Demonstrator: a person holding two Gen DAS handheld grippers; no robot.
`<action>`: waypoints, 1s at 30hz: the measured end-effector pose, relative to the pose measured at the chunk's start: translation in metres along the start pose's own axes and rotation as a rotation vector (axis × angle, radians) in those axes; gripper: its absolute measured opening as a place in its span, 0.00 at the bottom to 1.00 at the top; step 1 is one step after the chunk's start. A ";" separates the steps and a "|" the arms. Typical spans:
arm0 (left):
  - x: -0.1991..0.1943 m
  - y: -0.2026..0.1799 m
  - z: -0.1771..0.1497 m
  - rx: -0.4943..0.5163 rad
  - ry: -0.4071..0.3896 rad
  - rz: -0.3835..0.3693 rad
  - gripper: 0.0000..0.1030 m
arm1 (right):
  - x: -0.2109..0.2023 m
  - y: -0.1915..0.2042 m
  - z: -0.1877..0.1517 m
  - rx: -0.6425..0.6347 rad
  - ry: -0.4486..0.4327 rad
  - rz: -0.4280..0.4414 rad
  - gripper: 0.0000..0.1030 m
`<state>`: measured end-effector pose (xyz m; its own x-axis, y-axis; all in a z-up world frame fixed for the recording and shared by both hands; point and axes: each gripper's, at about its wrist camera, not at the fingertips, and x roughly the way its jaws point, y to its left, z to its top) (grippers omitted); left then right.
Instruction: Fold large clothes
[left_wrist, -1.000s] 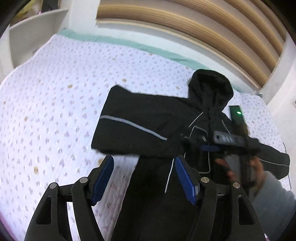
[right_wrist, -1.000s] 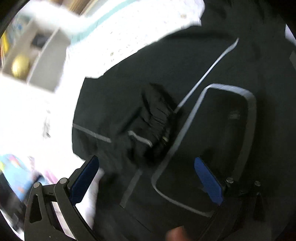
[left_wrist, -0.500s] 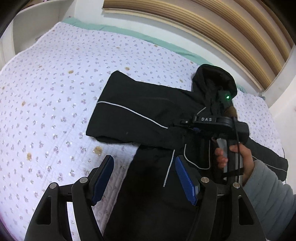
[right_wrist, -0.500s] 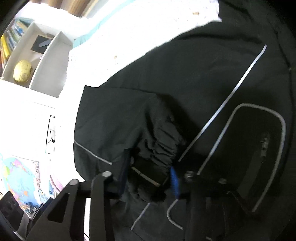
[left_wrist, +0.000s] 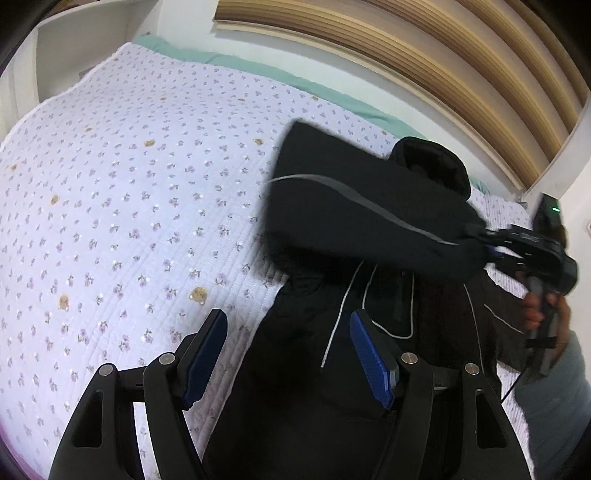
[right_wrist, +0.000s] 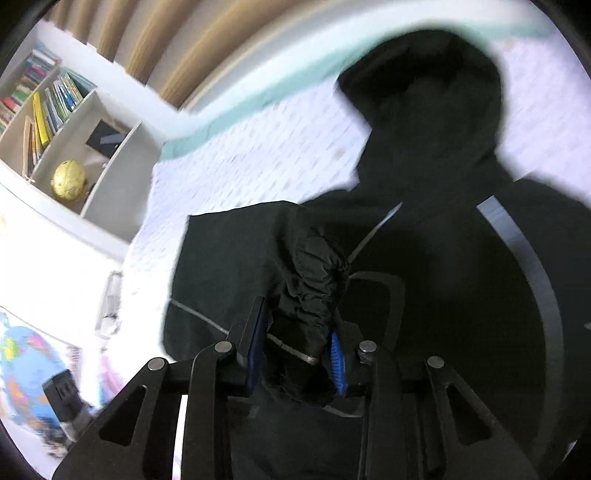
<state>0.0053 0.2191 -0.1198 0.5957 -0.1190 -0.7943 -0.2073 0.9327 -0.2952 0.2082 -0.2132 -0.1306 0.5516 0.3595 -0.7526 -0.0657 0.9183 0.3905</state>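
Observation:
A black hooded jacket with thin grey piping lies front up on the bed, hood toward the headboard. My right gripper is shut on the elastic cuff of the jacket's left sleeve. In the left wrist view the right gripper holds that sleeve lifted and stretched across the chest toward the right. My left gripper is open and empty, hovering over the jacket's lower left edge.
The bed is covered by a white quilt with small purple flowers. A slatted wooden headboard stands behind. A white bookshelf with books and a gold ball stands to the left of the bed.
My right gripper closed on the sleeve cuff, then lifted it and pulled the sleeve to the right across the jacket's chest. My left gripper stayed open over the lower left edge.

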 end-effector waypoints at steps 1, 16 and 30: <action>-0.001 0.000 0.000 0.000 -0.002 0.000 0.68 | -0.016 -0.007 0.000 -0.006 -0.025 -0.034 0.33; 0.001 -0.022 -0.002 0.045 0.009 -0.047 0.68 | -0.094 -0.133 -0.008 0.199 -0.067 -0.350 0.31; 0.010 -0.034 -0.003 0.081 0.056 -0.007 0.68 | -0.042 -0.151 -0.053 0.118 0.080 -0.528 0.32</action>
<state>0.0161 0.1852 -0.1187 0.5521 -0.1427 -0.8215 -0.1385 0.9559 -0.2591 0.1511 -0.3577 -0.1859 0.4189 -0.1300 -0.8987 0.2995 0.9541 0.0016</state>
